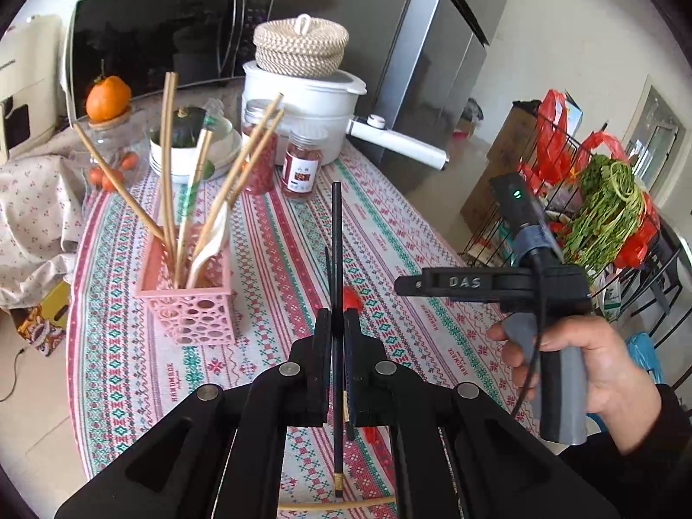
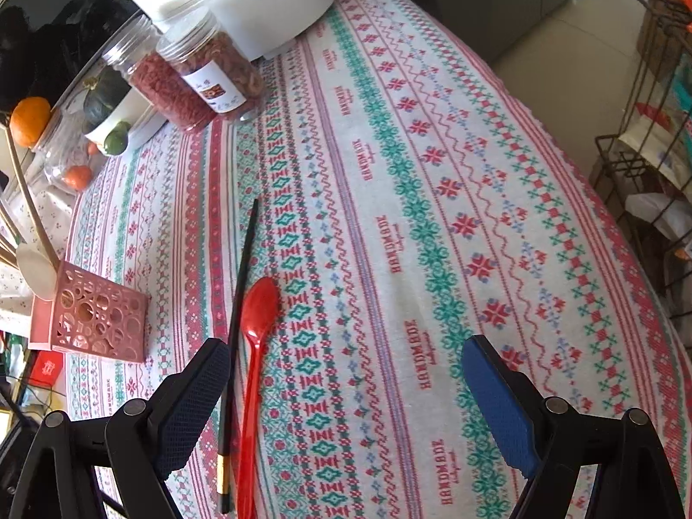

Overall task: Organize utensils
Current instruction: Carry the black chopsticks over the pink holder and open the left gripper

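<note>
Your left gripper (image 1: 335,337) pinches a black chopstick (image 1: 336,259); tip it upright over the pink holder (image 1: 190,302) (right gripper (image 2: 346,389) spread, empty) before lowering.

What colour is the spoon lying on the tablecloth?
Red spoon, clearest in the right wrist view.
</note>
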